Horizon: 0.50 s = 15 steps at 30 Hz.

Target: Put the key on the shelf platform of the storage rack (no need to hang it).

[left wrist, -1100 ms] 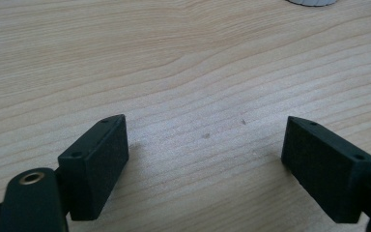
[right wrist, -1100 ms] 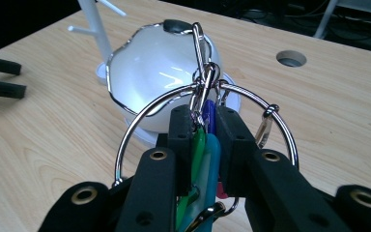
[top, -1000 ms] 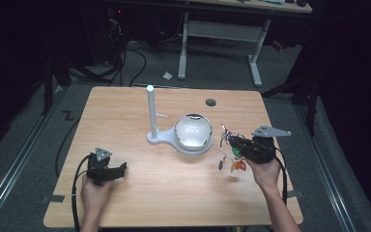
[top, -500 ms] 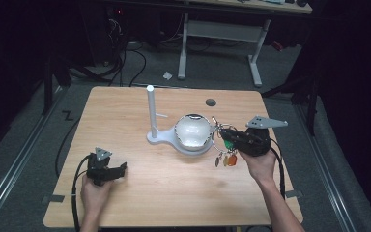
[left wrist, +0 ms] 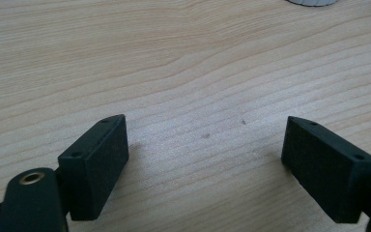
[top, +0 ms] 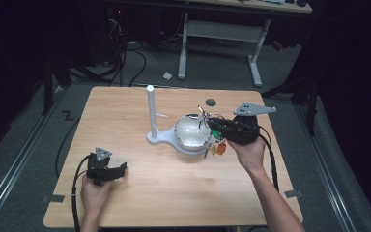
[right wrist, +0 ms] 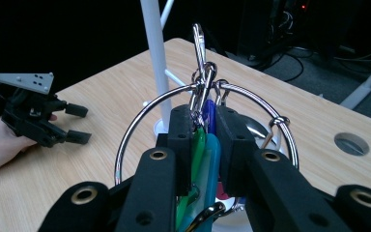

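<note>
Keyring bunch (right wrist: 205, 104), a big steel hoop with coloured plastic tags, is light but floppy and slick, so the right gripper's (right wrist: 204, 126) jaws pinching the tags beats grabbing wire, while the left gripper's (left wrist: 205, 145) jaws sit wide and empty on the tabletop (left wrist: 183, 63)

key ring (right wrist: 140, 108): large silver hoop, held upright above the table, clamped by its tags just over the white bowl (top: 189, 131)
key tags (right wrist: 204, 145): green, teal and blue plastic, pinched together; orange ones are seen hanging below in the high view
carabiner clip (right wrist: 200, 43): silver, pointed upward from the hoop's top
</note>
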Tool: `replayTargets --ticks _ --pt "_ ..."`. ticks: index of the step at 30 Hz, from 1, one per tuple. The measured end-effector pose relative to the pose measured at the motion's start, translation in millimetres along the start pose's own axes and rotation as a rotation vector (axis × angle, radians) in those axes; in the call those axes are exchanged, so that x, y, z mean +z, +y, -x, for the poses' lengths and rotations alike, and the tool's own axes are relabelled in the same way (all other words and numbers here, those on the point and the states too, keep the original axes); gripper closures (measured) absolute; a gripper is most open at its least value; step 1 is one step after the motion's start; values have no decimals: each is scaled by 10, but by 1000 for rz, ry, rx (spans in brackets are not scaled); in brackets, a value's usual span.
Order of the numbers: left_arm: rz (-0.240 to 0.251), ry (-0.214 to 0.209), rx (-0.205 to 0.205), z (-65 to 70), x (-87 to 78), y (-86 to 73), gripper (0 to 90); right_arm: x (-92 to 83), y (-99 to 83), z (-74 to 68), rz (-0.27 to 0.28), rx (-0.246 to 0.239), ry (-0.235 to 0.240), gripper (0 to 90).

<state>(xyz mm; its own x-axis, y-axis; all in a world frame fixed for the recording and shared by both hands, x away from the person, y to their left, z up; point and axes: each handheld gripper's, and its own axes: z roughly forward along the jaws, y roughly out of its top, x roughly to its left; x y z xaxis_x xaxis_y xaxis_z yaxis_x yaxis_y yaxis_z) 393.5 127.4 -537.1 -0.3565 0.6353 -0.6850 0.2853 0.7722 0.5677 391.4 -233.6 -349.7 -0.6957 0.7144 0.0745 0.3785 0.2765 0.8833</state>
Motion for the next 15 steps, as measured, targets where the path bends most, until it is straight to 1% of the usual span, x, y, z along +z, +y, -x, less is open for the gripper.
replayTargets --ticks 2,8,12,15 --pt "0 0 0 0 0 0 172 68 51 -15 -1 -5 8 785" --pt "0 0 1 -1 0 0 173 213 120 -19 0 0 25 784" --pt "0 -1 2 -2 0 1 173 279 149 -12 -3 2 27 784" --pt "0 -1 1 -1 0 0 173 365 188 5 -3 6 25 784"
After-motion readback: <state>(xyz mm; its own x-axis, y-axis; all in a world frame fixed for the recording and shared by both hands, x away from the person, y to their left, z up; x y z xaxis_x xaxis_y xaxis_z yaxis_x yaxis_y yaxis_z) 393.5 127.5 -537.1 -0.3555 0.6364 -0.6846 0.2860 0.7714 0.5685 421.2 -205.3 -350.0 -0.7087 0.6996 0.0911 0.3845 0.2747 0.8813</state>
